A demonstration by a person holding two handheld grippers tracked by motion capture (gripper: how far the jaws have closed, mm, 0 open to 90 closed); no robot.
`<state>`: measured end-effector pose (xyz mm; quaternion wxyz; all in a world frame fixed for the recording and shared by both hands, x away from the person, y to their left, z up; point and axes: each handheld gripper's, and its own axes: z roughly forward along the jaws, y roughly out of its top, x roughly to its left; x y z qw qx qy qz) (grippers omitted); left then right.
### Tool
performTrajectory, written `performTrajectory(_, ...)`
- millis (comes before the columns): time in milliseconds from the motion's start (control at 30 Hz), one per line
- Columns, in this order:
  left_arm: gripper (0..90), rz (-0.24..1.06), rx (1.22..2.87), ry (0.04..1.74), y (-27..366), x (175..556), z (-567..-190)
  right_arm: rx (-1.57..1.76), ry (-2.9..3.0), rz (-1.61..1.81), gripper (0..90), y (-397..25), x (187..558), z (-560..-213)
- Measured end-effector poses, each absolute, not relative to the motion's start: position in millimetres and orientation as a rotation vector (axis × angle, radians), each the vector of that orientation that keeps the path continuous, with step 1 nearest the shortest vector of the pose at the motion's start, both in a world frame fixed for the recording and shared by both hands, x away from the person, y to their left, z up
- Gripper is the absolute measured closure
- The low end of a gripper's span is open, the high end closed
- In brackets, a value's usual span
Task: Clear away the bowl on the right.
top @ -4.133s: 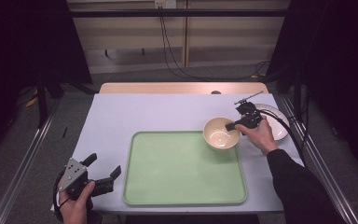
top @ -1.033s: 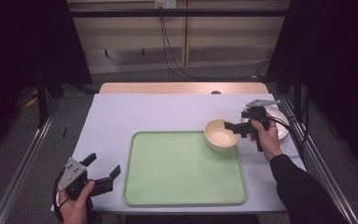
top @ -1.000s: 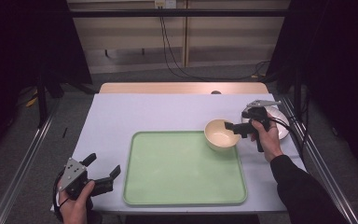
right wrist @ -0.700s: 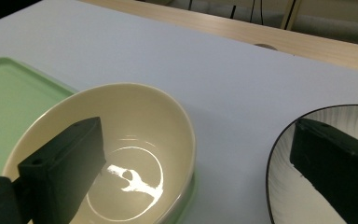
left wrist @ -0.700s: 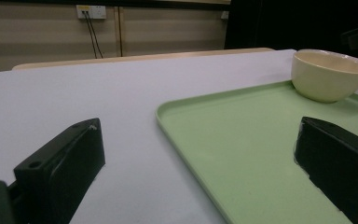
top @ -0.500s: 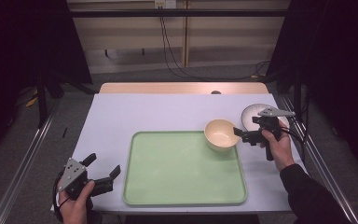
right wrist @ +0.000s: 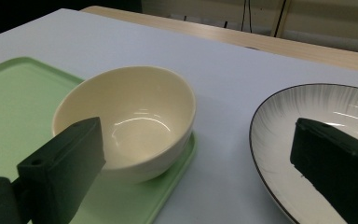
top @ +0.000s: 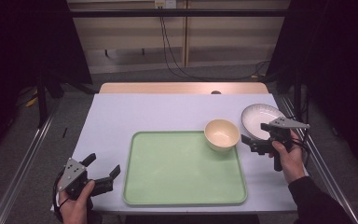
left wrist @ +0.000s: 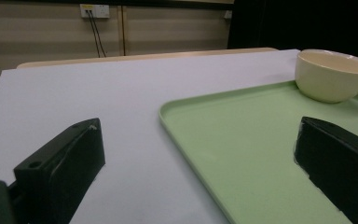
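Resting on tray [right wrist: 9,107] corner, bowl [right wrist: 126,119], plate's [right wrist: 340,116] streaked rim

The table [top: 168,109] had a pale lilac-white top, and a strip of light wood [top: 182,87] ran along its far edge. Behind it stood a beige panelled wall [top: 121,42]. Black cables [top: 167,46] hung down from a white socket [top: 164,3] to the grey floor [top: 74,116]. Metal rails [top: 23,168] lay beside the table. Dark curtains [top: 18,42] stood at both sides.
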<state>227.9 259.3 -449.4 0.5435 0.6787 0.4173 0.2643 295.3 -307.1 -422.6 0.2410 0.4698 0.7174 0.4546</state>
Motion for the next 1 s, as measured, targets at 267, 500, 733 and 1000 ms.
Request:
performTrajectory(267,2.0,0.621,1.593,1.001,258,228,-450,1.274,1.945,1.266,2.2,-318,272,-422)
performTrajectory(500,2.0,0.622,1.583,1.012,259,228,-450,1.287,1.92,1.28,2.1,-325,251,-424)
performTrajectory(733,2.0,0.619,1.575,1.013,258,229,-450,1.298,1.91,1.262,2.1,-331,230,-431)
performTrajectory(1000,2.0,0.63,1.579,1.01,258,228,-449,1.308,1.885,1.26,2.1,-338,207,-436)
